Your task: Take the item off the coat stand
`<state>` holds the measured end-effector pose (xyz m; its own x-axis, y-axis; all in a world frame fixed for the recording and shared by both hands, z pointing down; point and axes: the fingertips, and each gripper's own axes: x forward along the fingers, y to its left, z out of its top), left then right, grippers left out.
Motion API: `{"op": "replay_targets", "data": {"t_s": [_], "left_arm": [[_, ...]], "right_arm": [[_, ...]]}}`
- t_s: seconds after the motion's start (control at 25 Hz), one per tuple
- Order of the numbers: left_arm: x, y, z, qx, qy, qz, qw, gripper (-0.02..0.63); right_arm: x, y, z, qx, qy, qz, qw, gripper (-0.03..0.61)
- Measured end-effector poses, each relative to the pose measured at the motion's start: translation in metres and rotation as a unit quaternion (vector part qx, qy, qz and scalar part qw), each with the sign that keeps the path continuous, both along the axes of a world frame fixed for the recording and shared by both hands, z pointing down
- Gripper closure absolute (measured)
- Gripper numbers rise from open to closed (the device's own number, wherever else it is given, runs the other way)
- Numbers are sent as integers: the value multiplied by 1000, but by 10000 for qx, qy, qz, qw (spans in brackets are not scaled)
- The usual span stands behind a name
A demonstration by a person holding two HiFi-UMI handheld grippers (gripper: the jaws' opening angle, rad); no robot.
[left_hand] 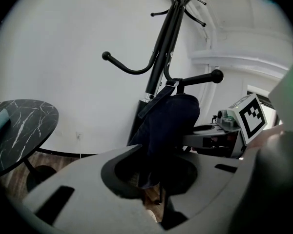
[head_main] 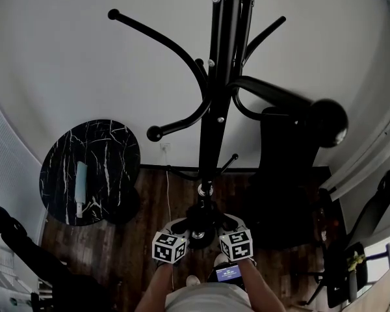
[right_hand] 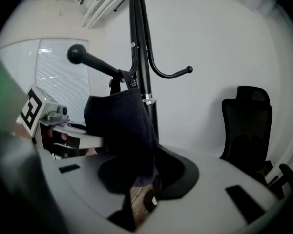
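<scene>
A black coat stand rises in front of me. In the left gripper view a dark navy bag hangs by its strap from a ball-tipped hook; the right gripper view shows the bag too. Both grippers are low by the stand's foot, side by side and angled inward: left gripper, right gripper. The bag's lower end shows between the jaws of my left gripper; dark cloth and dark pads merge there, so contact is unclear. My right gripper stands open, with a gap beside the cloth.
A round black marble table with a pale object on it stands at the left. A black office chair stands right of the stand against the white wall. Another dark chair is at the far right. The floor is dark wood.
</scene>
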<state>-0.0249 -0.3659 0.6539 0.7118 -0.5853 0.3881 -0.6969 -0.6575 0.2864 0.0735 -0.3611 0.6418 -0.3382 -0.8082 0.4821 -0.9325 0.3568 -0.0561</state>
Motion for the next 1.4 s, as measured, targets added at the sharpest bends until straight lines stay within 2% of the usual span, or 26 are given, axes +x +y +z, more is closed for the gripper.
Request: {"op": "replay_targets", "data": {"t_s": [0.04,0.12,0.8,1.4], "left_arm": [[0,0,0,6,-30,21,10000,561],[1,1,0,12,-63,65,10000,579],[-3,23,-8,-82,58,201,9997,583],[-13,57,-29,79,238,133,9996,584]], "right_arm": [[-2,0,0,-6,67,-51,10000,516],[-4,2,0,-18,142,-116,9998,543],[-6,21,-4,-54,212,-57,9997,548],[-15,58,-19,70,31,-10,10000,549]]}}
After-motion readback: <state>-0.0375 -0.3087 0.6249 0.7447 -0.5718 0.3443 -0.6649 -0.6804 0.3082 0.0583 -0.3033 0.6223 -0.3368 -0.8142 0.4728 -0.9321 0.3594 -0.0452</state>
